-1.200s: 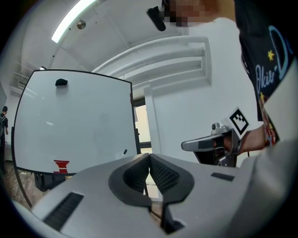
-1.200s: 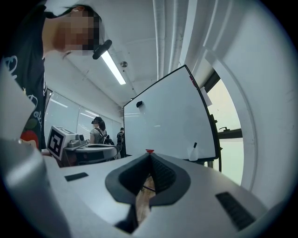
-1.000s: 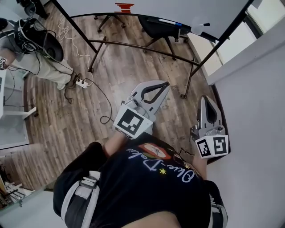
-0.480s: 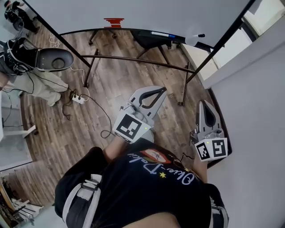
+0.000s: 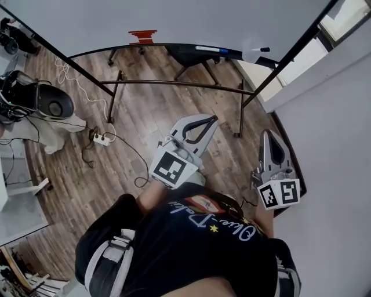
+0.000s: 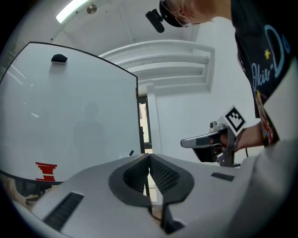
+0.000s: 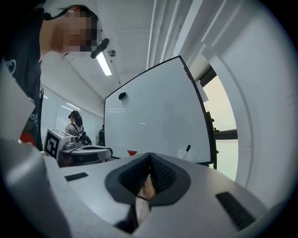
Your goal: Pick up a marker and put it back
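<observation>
Head view puts the marker [image 5: 259, 50], black-capped, at the lower right corner of the whiteboard [image 5: 174, 17]. It is straight ahead of both tongs and well apart from them, and the right gripper view shows it [image 7: 187, 148] tilted against the board. A second marker [image 5: 207, 48] lies flat on the board's ledge [image 5: 168, 49], ahead of the left tongs.

The left tongs [image 5: 214, 118] are closed with nothing between them, their pads meeting in their own view [image 6: 149, 156]. The right tongs [image 5: 265, 134] are likewise closed and empty [image 7: 150, 155].

Bare wooden floor [image 5: 145, 110] and the stand's crossbar [image 5: 174, 83] lie between the tongs and the board. A wall [image 5: 336, 145] runs just beside the right tongs, so the room is on the left. A power strip [image 5: 101, 138] and another person [image 5: 58, 126] are far off to the left.

Since a second ago the board and stand have shifted up the frame and the other person has slid toward the left edge. Both tongs hold much the same pose.
</observation>
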